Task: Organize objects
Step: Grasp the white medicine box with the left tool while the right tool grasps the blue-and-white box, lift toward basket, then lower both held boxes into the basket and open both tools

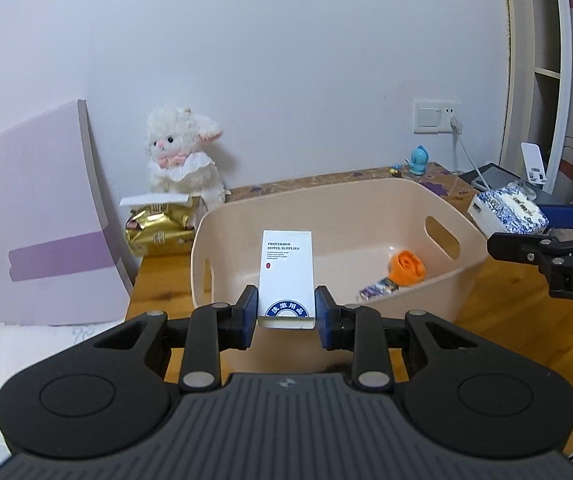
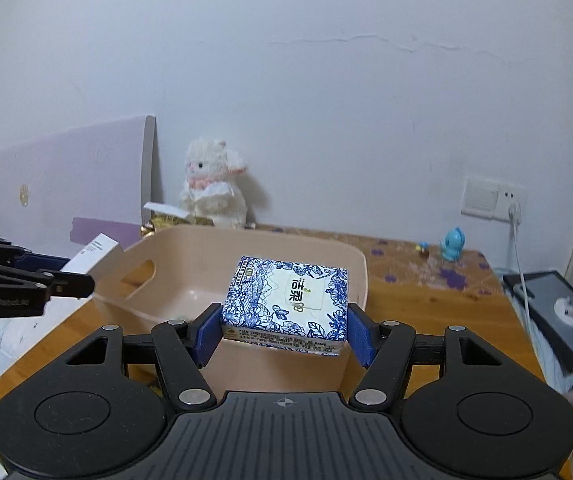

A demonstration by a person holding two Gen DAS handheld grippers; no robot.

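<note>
My left gripper is shut on a white hotel-supplies box, held upright over the near rim of the beige plastic basket. An orange cloth item and a small printed packet lie inside the basket. My right gripper is shut on a blue-and-white floral tissue pack, held above the basket's near right wall. In the left wrist view that tissue pack and the right gripper show at the far right; in the right wrist view the white box shows at the left.
The wooden table carries a white plush lamb on a gold packet at the back left, and a small blue figurine by the wall socket. A tablet and phone stand lie at right. A lilac board leans left.
</note>
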